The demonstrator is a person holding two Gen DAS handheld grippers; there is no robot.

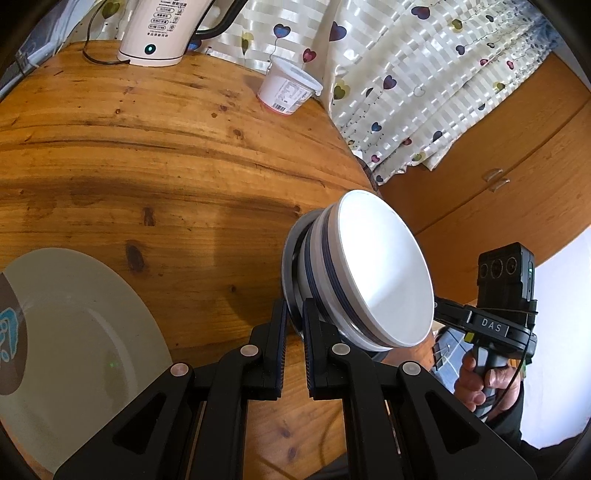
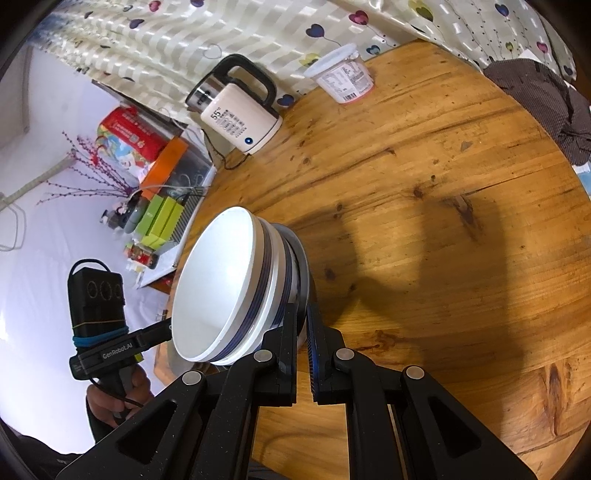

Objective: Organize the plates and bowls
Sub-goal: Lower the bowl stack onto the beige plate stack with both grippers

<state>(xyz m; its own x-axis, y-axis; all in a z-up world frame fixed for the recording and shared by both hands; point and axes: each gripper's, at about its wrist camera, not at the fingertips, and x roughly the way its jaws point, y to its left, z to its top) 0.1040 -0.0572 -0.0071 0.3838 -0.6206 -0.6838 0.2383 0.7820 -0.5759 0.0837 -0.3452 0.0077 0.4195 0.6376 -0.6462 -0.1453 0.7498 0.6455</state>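
Held between the two grippers: a stack of white bowls [image 1: 384,273] with dark blue bands, nested one in another and sitting in a grey dish [image 1: 290,273] underneath. Appeared strongly tilted in both wrist views, with the open mouth of the top bowl turned away from each camera's side. Was at the near edge of the round wooden counter [image 1: 147,166], partly past that edge. Could not tell whether the dish touched the wood or hung just above it.

Left gripper [image 1: 293,314] closed narrow on the thin rim of the grey dish, one finger [image 1: 277,332] on the outer side of the rim and the other on the side of the bowls. Right gripper [image 2: 302,317] clamped in the same manner on the rim of the same dish from the opposite side. Was carried by a hand [image 1: 480,384] wrapped around its handle, seen beyond the stack in the left view.

Lay to the left of the stack, well apart from it, on the counter: a large pale plate [image 1: 74,332] with a brown and blue print at its edge. Stood at the far side of the counter: a white electric kettle [image 1: 159,33] with a black handle, and near it a white yogurt tub [image 1: 288,88] with a lid. Hung behind them: a light striped curtain [image 1: 424,74] printed with hearts. Lay at the far right rim of the counter in the right view: a dark checked cloth [image 2: 543,107].
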